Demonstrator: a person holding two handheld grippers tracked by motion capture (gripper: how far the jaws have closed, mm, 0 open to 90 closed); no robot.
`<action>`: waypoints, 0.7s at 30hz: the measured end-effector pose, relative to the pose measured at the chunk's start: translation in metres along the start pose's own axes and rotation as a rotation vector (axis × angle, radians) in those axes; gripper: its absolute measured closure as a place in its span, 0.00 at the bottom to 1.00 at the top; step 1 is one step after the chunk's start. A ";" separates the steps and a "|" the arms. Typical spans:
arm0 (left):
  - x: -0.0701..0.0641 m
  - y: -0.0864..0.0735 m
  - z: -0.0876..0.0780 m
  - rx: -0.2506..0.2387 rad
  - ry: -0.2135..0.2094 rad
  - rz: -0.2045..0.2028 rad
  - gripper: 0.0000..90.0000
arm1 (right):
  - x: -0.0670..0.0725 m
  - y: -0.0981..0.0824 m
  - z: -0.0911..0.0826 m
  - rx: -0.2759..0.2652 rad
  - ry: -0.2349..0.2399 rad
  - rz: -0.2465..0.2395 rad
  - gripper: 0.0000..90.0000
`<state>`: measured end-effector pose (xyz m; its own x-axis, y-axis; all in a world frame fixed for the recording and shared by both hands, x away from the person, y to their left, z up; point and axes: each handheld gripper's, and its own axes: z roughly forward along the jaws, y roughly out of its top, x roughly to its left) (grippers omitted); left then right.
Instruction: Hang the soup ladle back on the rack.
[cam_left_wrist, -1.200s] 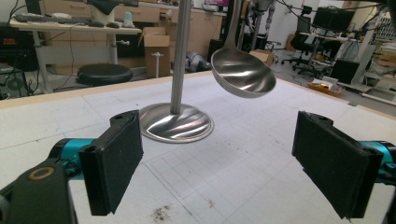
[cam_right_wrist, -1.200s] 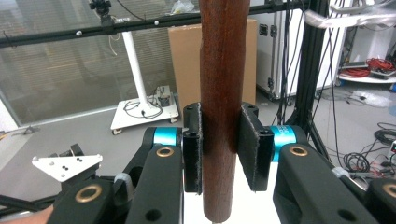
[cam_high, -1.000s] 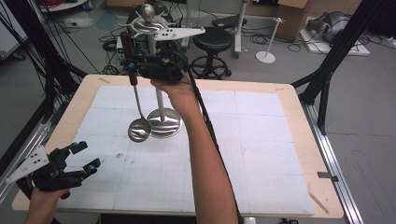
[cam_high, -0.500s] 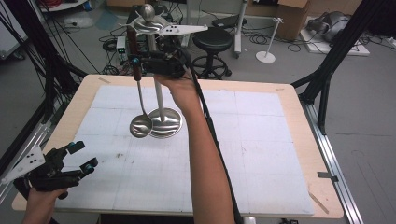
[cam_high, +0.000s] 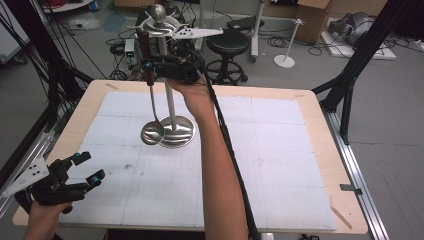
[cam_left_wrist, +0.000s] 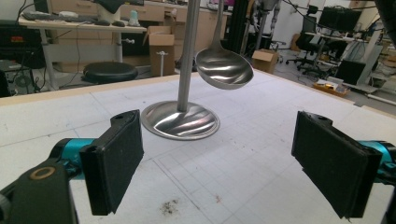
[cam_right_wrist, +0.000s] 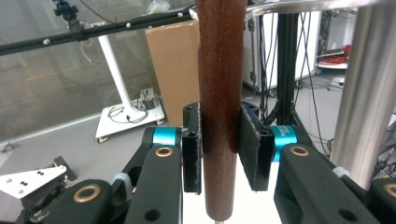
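Steel ladle (cam_high: 152, 132) hangs upright from the right hand-held gripper (cam_high: 148, 67) beside the stand (cam_high: 175, 131).
Its wooden handle (cam_right_wrist: 221, 107) is pinched between the black pads, with the bowl just above the bench (cam_high: 280, 150), next to the stand's round base. The right forearm stretches forward across the bench, gripper held high. The left hand-held gripper (cam_high: 87, 167) sits low at the near left corner, jaws spread apart and holding nothing.
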<state>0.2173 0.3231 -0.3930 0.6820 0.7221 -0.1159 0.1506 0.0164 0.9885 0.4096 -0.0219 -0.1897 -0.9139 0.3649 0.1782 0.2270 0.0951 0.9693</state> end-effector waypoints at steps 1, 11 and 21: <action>0.000 0.000 0.000 -0.001 0.000 -0.002 0.19 | 0.000 0.000 -0.001 -0.001 -0.009 -0.005 0.79; -0.001 -0.001 0.001 0.001 -0.001 -0.009 0.19 | 0.008 -0.010 -0.032 -0.045 -0.121 -0.019 0.61; -0.004 -0.005 0.007 0.014 -0.021 -0.025 0.19 | 0.018 -0.074 -0.093 0.004 -0.298 -0.061 0.35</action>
<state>0.2192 0.3151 -0.3982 0.6925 0.7072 -0.1425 0.1777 0.0242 0.9838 0.3448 -0.1085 -0.2427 -0.7871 0.6137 0.0616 0.1765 0.1285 0.9759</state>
